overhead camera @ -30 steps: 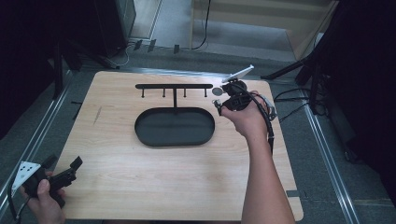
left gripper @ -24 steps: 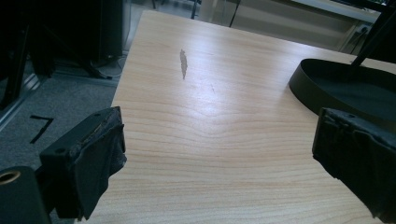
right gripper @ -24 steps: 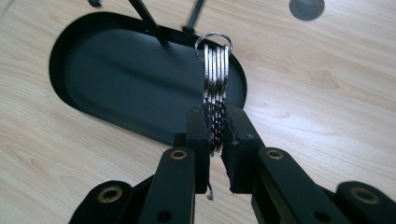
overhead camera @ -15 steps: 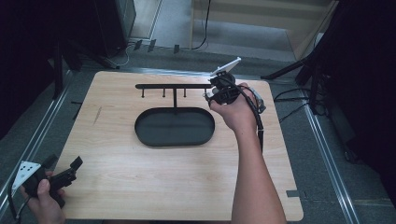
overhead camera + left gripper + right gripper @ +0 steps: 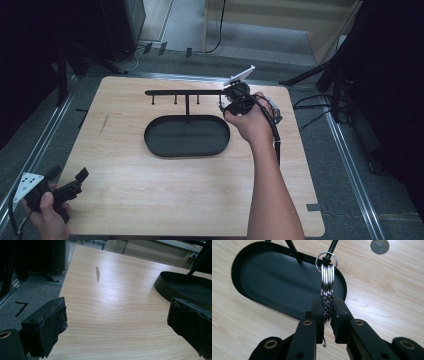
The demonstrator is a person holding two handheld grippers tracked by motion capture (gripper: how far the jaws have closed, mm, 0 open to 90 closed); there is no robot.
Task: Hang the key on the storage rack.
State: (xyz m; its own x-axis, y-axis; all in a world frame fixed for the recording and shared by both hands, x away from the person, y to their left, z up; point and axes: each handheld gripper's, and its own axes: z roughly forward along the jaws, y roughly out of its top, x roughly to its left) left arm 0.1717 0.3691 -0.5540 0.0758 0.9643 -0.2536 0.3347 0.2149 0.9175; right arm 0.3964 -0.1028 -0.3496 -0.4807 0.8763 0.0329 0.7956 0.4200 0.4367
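Two grippers: right gripper (image 5: 327, 311) pinches a bunch of keys (image 5: 327, 293), ring over a rack (image 5: 186, 93) hook near the tabletop's far edge; next, release; left gripper (image 5: 120, 322) spread, idle at the near-left corner.

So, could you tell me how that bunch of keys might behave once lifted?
The keys are flat metal blades on a ring, so they would probably swing and fan apart. Smooth metal may slip between the right gripper jaws.
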